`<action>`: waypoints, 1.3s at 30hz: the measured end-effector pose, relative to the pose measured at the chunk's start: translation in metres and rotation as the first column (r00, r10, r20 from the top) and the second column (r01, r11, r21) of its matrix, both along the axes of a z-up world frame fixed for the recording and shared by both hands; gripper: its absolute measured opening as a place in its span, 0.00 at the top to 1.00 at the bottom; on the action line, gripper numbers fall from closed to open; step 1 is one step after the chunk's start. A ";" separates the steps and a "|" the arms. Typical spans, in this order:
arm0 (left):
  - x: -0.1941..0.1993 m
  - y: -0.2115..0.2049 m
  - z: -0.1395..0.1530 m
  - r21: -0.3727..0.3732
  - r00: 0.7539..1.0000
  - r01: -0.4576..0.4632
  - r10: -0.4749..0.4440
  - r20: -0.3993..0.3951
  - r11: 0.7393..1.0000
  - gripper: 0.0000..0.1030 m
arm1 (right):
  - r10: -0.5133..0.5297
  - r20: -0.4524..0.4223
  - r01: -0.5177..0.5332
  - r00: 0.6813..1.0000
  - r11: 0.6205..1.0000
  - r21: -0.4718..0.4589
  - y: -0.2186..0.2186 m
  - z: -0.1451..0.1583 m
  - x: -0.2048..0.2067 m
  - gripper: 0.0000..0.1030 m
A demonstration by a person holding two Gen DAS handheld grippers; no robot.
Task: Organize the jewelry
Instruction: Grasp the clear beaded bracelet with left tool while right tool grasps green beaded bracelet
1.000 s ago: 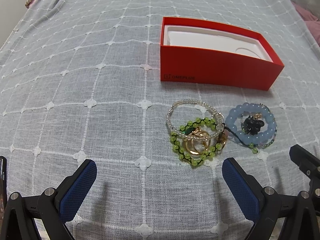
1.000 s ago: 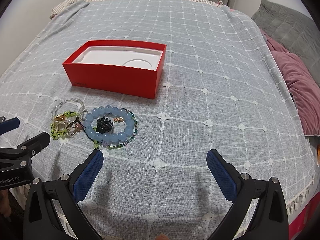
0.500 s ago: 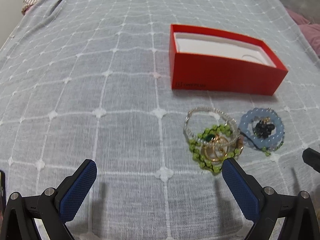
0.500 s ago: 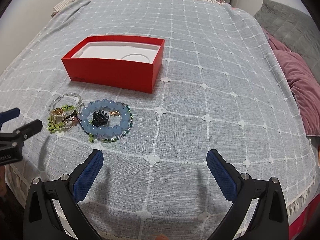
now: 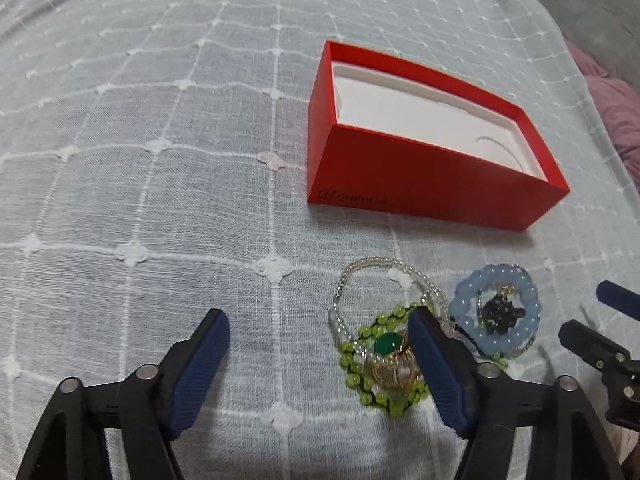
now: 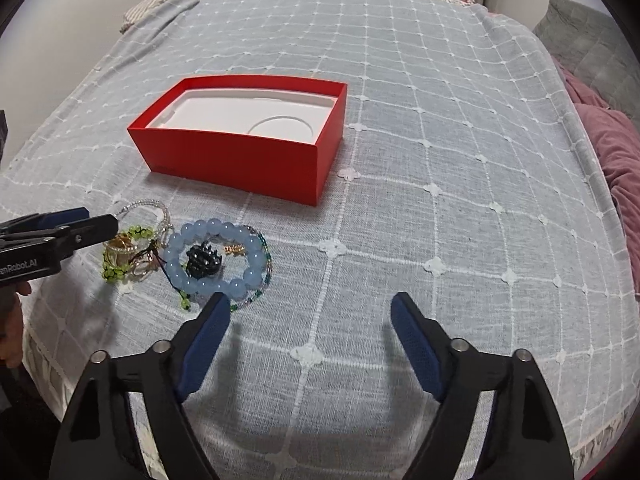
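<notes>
Left wrist view: the left gripper [image 5: 318, 324], jaws closing on nothing, hovers beside the jewelry pile [image 5: 384, 356]; its right finger [image 5: 434, 360] covers part of the green bead bracelet [image 5: 360, 368]. The blue bead bracelet [image 6: 216, 258] lies before the red box [image 6: 240, 152]. The right gripper [image 6: 308, 310] closes, holding nothing, over bare bedspread [image 6: 440, 160].

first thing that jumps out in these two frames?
The open red box with its bare white insert, sitting mid-bedspread, grabs the eye first. Next, the jewelry heap in front of it: a pale blue bead bracelet ringing a black charm, beside a green bead bracelet. Both grippers, left gripper and right gripper, are closing on nothing.
</notes>
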State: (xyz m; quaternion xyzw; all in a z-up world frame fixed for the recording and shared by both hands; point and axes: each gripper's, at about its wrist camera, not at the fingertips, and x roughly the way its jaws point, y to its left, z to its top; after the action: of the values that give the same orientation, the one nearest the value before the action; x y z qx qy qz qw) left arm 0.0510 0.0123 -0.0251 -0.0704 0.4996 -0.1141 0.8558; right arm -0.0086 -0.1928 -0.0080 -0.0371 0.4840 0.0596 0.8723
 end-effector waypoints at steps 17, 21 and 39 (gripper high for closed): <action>0.015 -0.014 -0.004 0.129 1.000 -0.026 0.024 0.018 0.991 0.98 | 0.211 0.000 -0.210 0.978 0.976 0.052 0.042 -0.003 0.007 0.67; 0.018 -0.012 -0.003 0.125 0.999 -0.031 0.029 0.018 0.992 0.99 | 0.209 0.022 -0.209 0.978 0.977 0.034 0.042 0.002 0.022 0.72; 0.042 0.014 0.002 0.113 0.996 -0.085 0.083 0.022 0.990 0.99 | 0.441 -0.100 -0.448 0.892 0.892 -0.063 0.071 -0.017 0.066 0.74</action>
State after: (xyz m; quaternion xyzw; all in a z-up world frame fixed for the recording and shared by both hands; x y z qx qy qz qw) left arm 0.0933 0.0262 -0.0227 -0.0413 0.4945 -0.0498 0.8668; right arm 0.0576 -0.1222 -0.0253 -0.1809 0.5006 0.2387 0.8122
